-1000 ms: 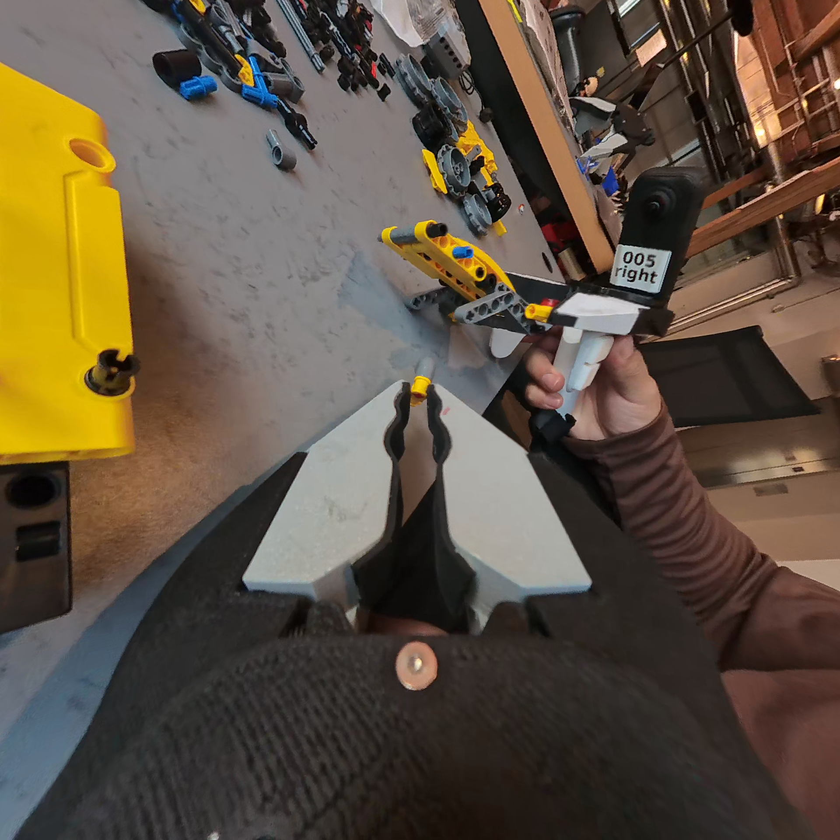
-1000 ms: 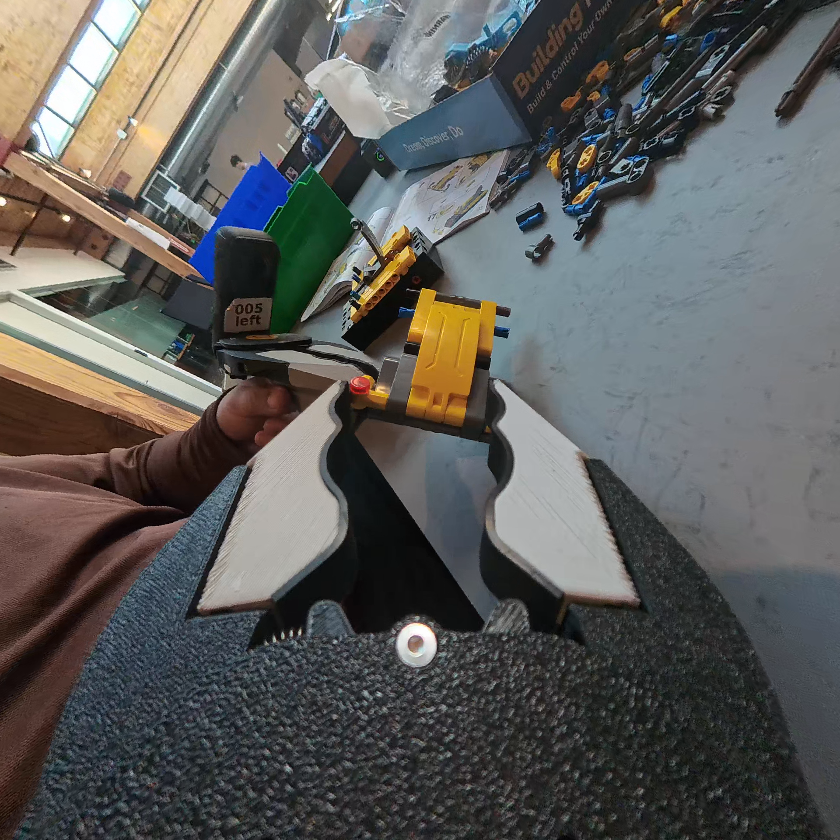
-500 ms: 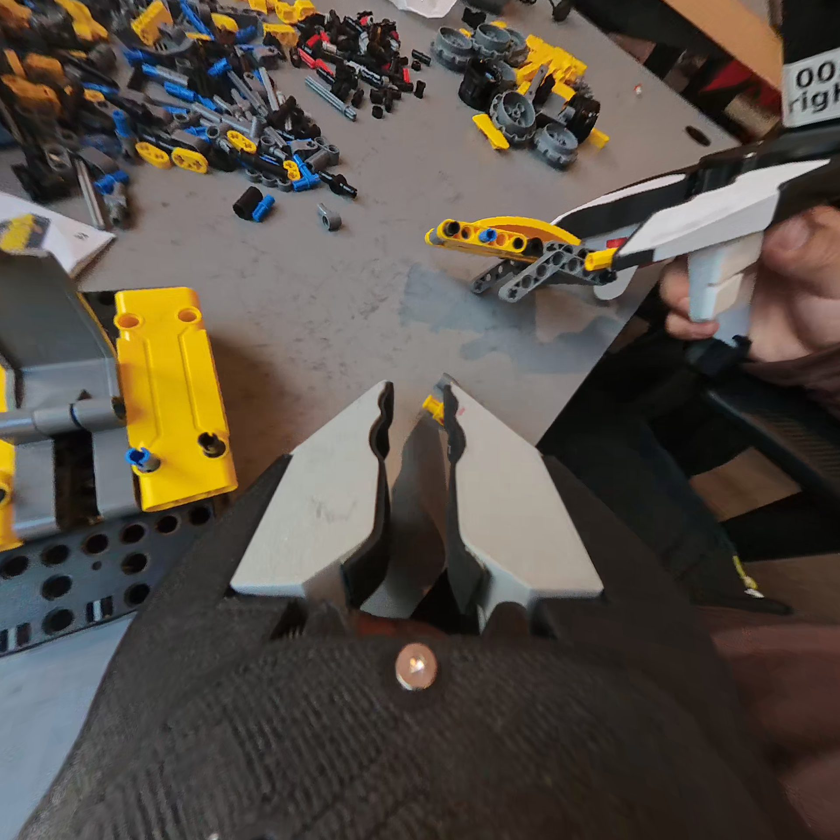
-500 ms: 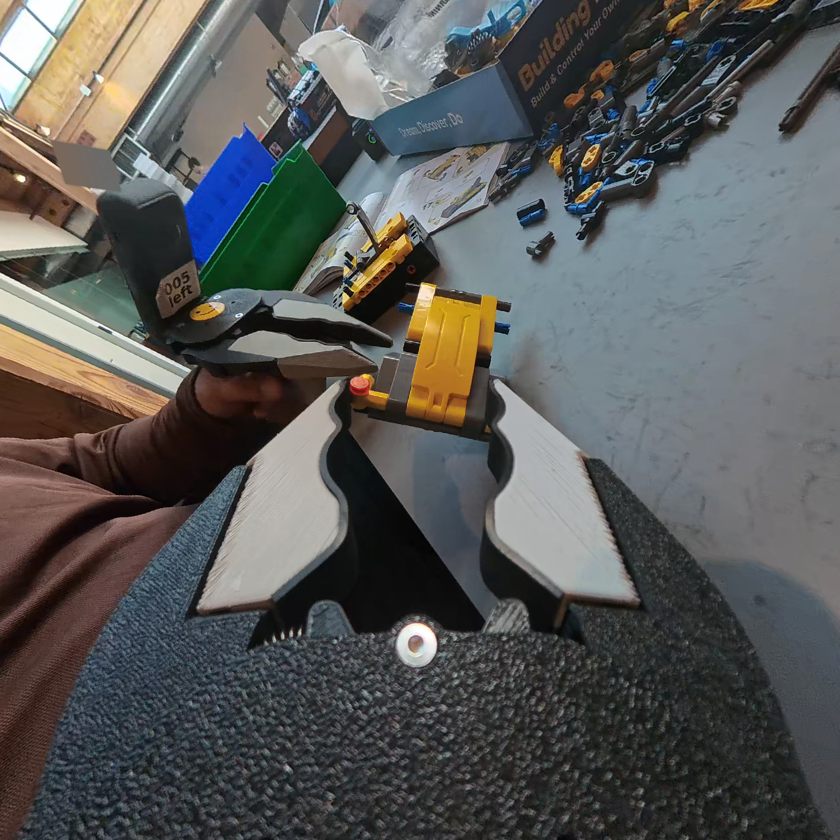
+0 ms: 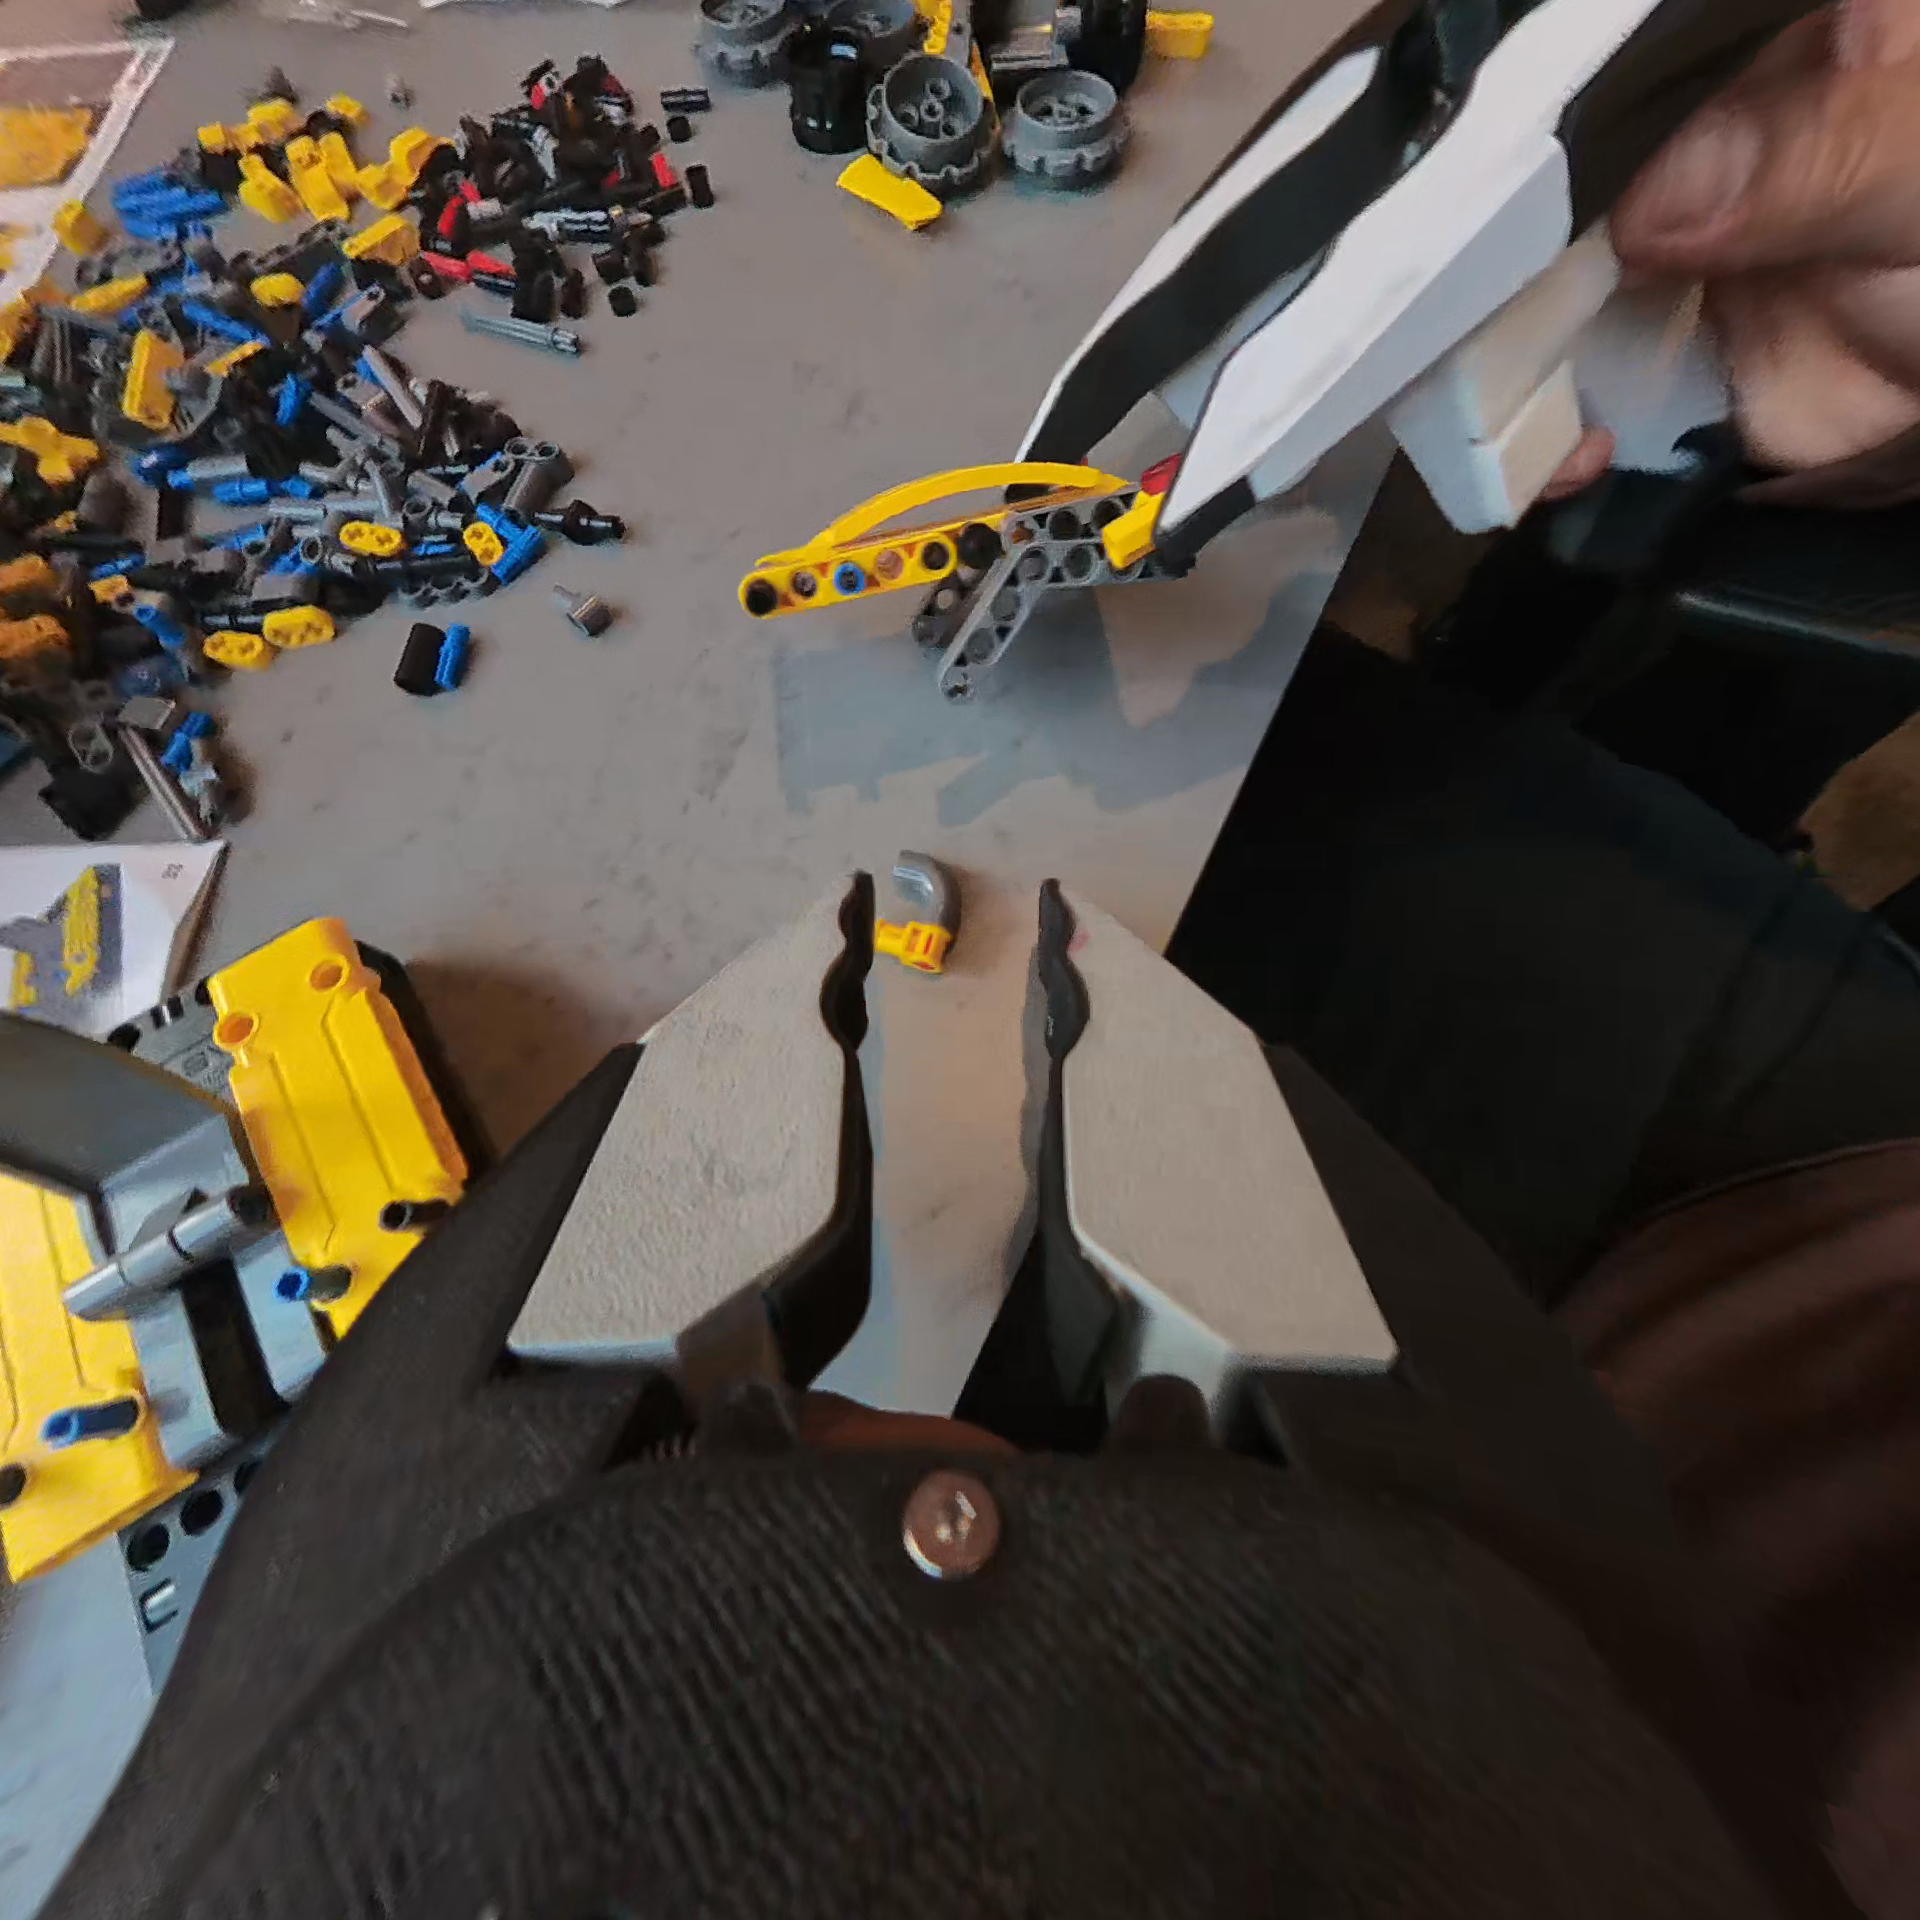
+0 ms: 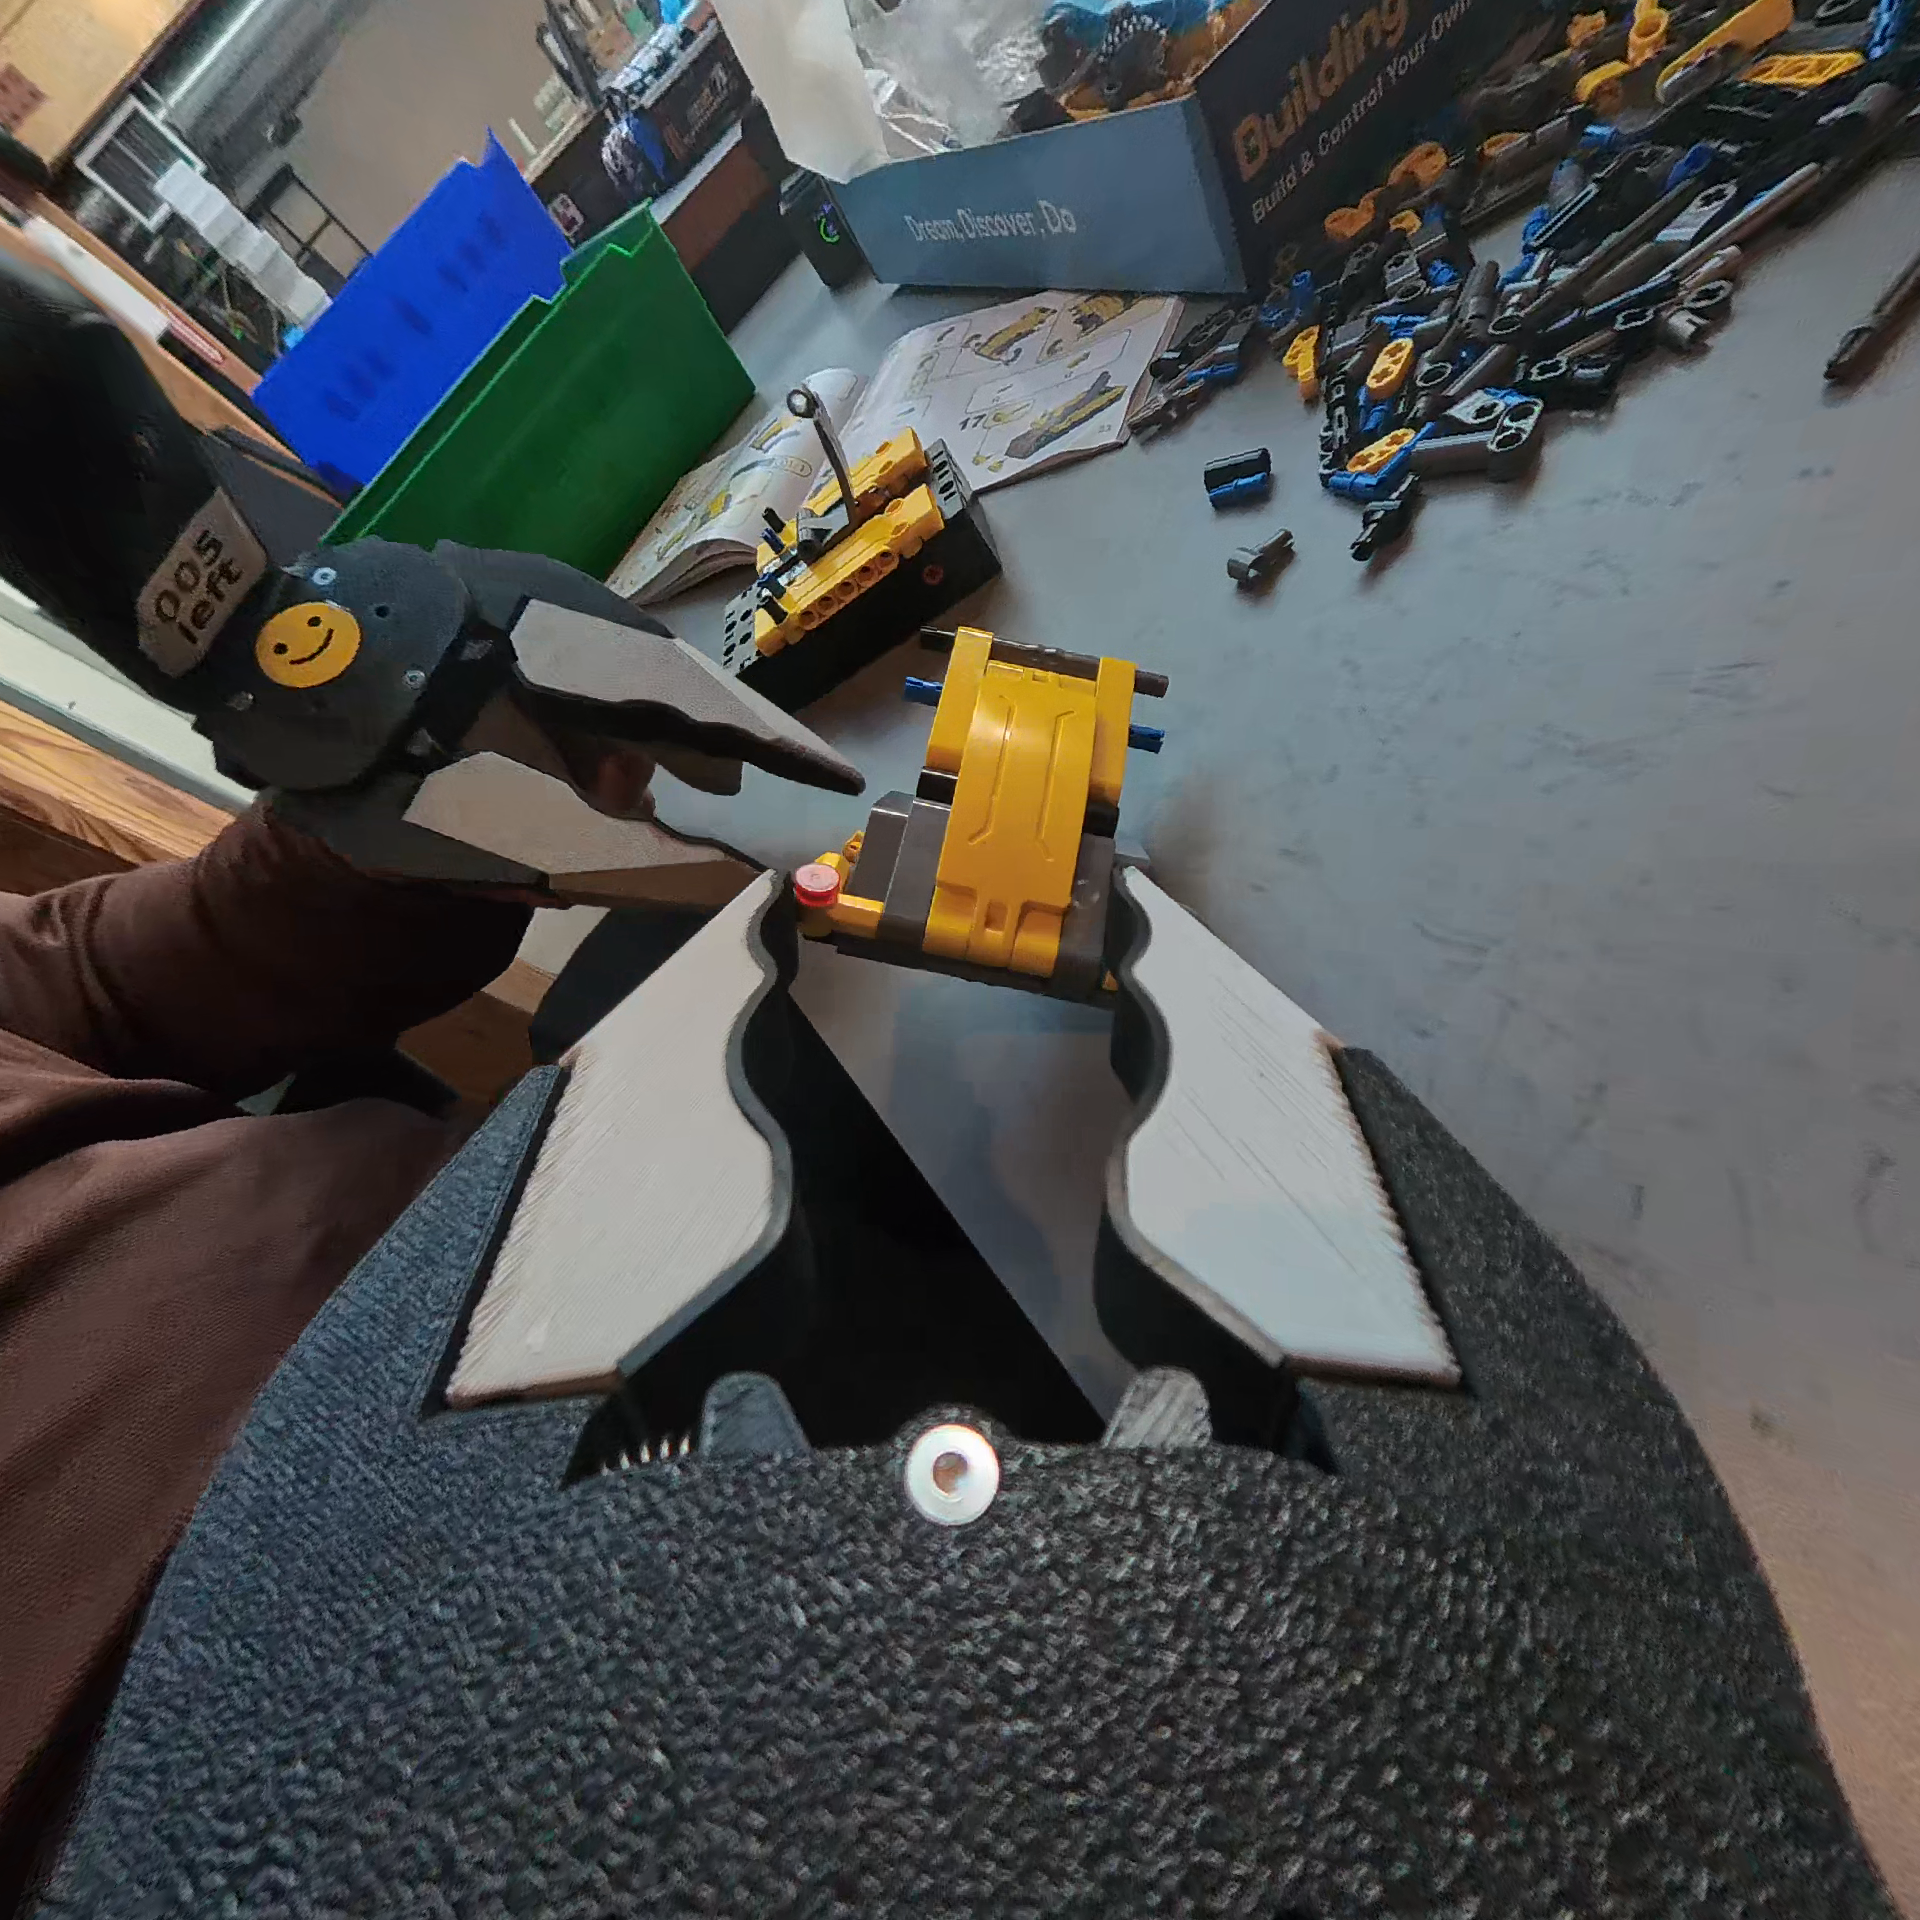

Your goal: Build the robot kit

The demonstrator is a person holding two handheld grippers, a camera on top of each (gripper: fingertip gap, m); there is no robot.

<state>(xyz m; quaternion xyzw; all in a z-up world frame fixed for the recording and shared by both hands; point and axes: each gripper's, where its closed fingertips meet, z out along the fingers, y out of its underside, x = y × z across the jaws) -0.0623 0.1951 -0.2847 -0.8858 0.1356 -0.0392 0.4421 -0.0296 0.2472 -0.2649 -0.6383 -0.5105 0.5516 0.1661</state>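
My left gripper (image 5: 951, 904) is open and empty, low over the grey table (image 5: 644, 790) near its right edge. A small yellow and grey connector piece (image 5: 914, 940) lies on the table between its tips, touching neither. My right gripper (image 6: 951, 894) is shut on a yellow and grey beam assembly (image 6: 1003, 821), held above the table. In the left wrist view the right gripper (image 5: 1112, 509) holds that assembly (image 5: 883, 566) farther ahead. In the right wrist view the left gripper (image 6: 805, 821) shows open just left of the assembly.
A pile of loose parts (image 5: 260, 416) and grey wheels (image 5: 935, 114) lie at the far left. A yellow and black chassis (image 5: 332, 1122) stands at the near left, on an instruction booklet (image 6: 1018, 384). A box (image 6: 1039, 218) and green and blue bins (image 6: 561, 405) stand behind. The grippers' ends are close to 7 centimeters from one another.
My left gripper has opened and let go of the small yellow and grey piece, which now lies on the table. It has also tipped down towards the table. The right gripper keeps its hold.
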